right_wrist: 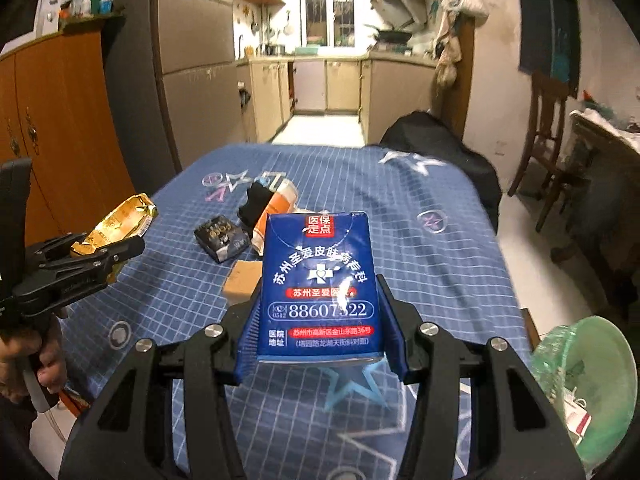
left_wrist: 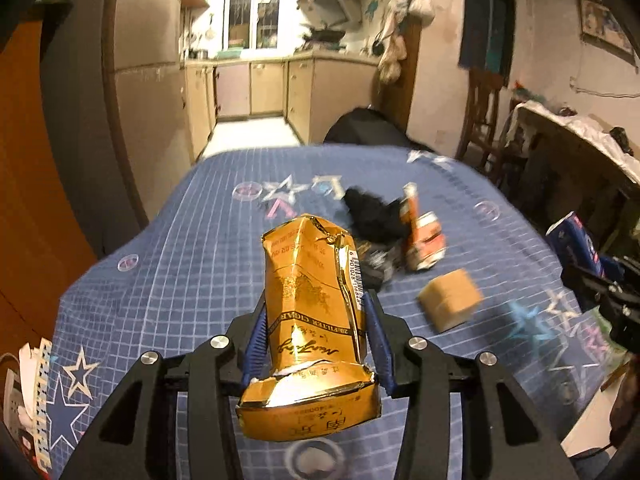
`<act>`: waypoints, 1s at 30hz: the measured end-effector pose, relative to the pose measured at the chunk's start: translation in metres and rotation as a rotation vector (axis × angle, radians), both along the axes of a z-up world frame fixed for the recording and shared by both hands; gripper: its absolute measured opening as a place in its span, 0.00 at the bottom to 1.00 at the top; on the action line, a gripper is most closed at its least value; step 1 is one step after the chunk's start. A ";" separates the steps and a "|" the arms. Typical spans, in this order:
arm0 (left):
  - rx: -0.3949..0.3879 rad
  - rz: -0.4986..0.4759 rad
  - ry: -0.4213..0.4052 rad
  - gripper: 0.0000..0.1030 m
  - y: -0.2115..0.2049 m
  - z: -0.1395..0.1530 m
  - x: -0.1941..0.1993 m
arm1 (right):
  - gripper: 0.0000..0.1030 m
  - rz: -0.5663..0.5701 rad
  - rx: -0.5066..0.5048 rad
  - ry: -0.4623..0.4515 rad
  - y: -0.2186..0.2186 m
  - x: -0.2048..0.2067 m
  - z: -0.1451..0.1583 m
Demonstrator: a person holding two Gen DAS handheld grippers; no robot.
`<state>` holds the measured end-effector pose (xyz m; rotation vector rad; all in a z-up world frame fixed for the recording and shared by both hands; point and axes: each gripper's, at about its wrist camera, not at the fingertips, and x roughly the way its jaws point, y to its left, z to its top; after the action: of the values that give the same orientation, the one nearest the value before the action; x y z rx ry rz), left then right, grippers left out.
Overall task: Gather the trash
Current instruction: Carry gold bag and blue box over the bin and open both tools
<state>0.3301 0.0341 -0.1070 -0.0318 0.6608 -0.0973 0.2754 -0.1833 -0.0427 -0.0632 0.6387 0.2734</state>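
Left tool (left_wrist: 316, 312) is clenched on a crumpled gold pack (left_wrist: 312, 300), held above the table (left_wrist: 180, 248). Right tool (right_wrist: 320, 316) grips a blue box (right_wrist: 320, 280). On the table, at 12 o'clock from the tools: black pack (right_wrist: 222, 238), orange carton (left_wrist: 424, 240), brown block (left_wrist: 450, 300). Green bin (right_wrist: 592, 392) at 4 o'clock.

left claw (left_wrist: 316, 320): sitting above the near desk (left_wrist: 168, 264) edge, crumpled pack (left_wrist: 312, 304) between its fingers
right claw (right_wrist: 320, 320): sitting right of the left claw, box (right_wrist: 320, 280) between its fingers
desk middle: tube (left_wrist: 420, 232), small pack (right_wrist: 222, 236), cardboard block (left_wrist: 450, 300) lying near together
bin (right_wrist: 588, 392): standing off the desk's right edge
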 end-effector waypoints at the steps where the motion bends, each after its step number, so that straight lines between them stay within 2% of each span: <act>1: -0.003 -0.008 -0.014 0.44 -0.004 0.007 -0.005 | 0.47 -0.005 0.005 -0.011 -0.003 -0.004 0.003; 12: -0.041 -0.143 -0.101 0.45 -0.082 0.060 -0.042 | 0.47 -0.099 0.043 -0.120 -0.055 -0.051 0.047; 21: -0.046 -0.289 -0.147 0.45 -0.180 0.088 -0.057 | 0.47 -0.200 0.037 -0.147 -0.114 -0.067 0.066; 30: -0.066 -0.383 -0.144 0.45 -0.265 0.102 -0.047 | 0.47 -0.322 0.014 -0.140 -0.181 -0.075 0.075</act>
<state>0.2830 -0.2310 -0.0049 0.0384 0.5135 -0.4863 0.2007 -0.3648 0.0327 0.0335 0.4987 -0.0373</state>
